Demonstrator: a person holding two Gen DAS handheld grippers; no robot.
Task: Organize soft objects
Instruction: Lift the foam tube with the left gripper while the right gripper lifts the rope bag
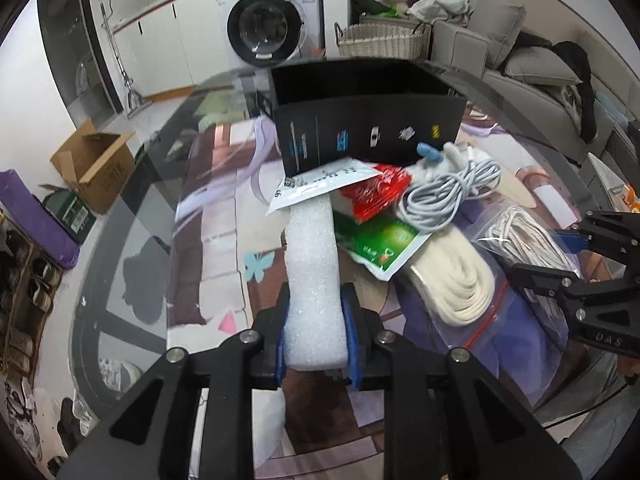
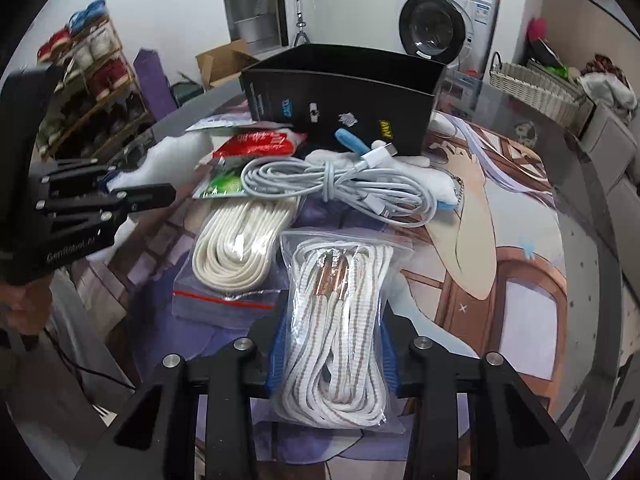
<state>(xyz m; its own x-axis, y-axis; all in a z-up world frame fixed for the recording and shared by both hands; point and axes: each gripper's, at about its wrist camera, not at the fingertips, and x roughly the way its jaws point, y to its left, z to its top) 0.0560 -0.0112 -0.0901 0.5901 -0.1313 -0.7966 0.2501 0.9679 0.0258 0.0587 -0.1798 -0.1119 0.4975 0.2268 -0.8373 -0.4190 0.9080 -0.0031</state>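
Soft white foam strip [image 1: 314, 280], at lower centre of the left view, is being pinched by the left gripper [image 1: 316, 336]; light and squashy, it is best held mid-length. The right gripper [image 2: 332, 356] is closing around a clear bag of striped white laces [image 2: 340, 320], slippery and limp. Beyond, a black open box [image 2: 344, 96] is standing on the printed glass-topped table [image 2: 520, 260], a washing machine [image 2: 440, 24] behind.

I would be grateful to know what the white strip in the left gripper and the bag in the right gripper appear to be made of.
The white strip looks like soft expanded foam: matte, with a fine pebbly, bubbled surface. The bag appears to be thin, clear, glossy plastic film, judging by its wrinkles and glare; the cords inside look like braided white textile with brown flecks and coppery metallic-looking tips.
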